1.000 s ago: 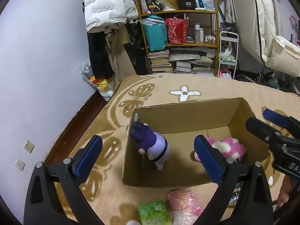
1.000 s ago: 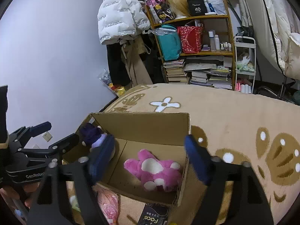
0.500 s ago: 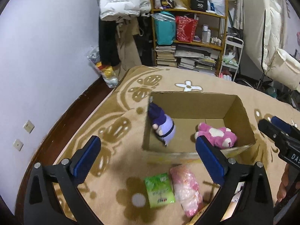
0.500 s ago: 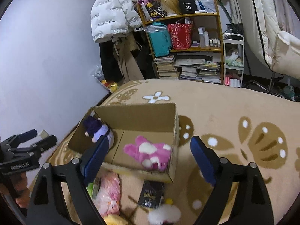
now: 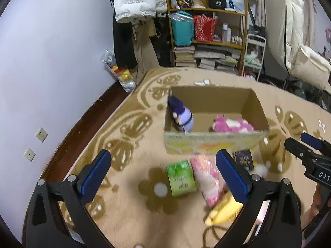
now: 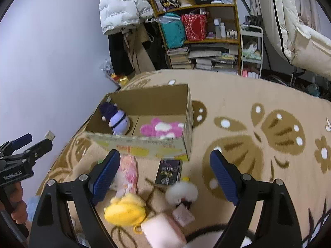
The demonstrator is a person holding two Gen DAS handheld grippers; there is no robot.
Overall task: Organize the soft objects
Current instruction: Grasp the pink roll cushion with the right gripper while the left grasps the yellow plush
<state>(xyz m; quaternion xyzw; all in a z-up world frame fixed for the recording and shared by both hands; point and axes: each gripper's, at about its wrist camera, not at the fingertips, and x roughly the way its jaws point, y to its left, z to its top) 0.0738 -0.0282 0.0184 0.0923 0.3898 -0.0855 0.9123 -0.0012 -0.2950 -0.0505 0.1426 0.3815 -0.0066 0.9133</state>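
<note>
Your left tongs stand wide apart at the bottom of the left wrist view, nothing between the blue pads. Your right tongs are spread just as wide and grip nothing.

The cardboard box sits in the middle of both frames on the patterned rug. Inside it, a purple doll leans at the left end and a pink plush toy lies at the right; the near wall cuts off the lower part of both.

Below the box, loose things lie on the rug, all smeared by blur. In the left view you see a green packet beside a pink packet, whose right edge hides behind the right pad. A dark booklet lies just under the box; its print cannot be read. A white fluffy toy sits below it, and a yellow plush toy at lower left of the right view is partly covered by the left finger. A pink block at the bottom edge is too blurred to identify.
</note>
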